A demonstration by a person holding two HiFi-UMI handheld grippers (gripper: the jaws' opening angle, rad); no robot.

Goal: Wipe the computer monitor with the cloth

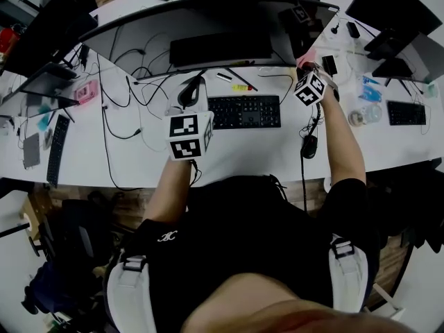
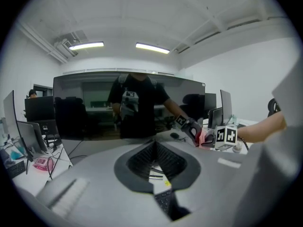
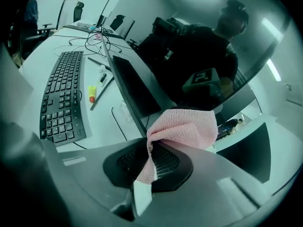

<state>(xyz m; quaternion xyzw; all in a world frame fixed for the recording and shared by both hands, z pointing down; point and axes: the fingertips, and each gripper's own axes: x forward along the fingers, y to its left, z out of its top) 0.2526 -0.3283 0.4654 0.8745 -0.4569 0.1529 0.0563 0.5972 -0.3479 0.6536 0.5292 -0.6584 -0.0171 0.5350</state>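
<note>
With right tool (image 3: pixel 150 160), grips pink cloth (image 3: pixel 182 126) beside monitor's (image 1: pixel 208 26) lower edge; holds left tool (image 2: pixel 154 148) closed, empty, over tabletop (image 1: pixel 139 161).

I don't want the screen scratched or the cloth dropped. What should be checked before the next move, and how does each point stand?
1. Grip on the cloth: ok; the right gripper is shut on it.
2. Fabric ahead of the jaws: ok; it bunches out beyond them.
3. Contact with the monitor: cannot tell; the cloth is close to its right end.
4. Clearance of the left gripper: ok; shut, empty, held over the desk, away from the monitor.
</note>
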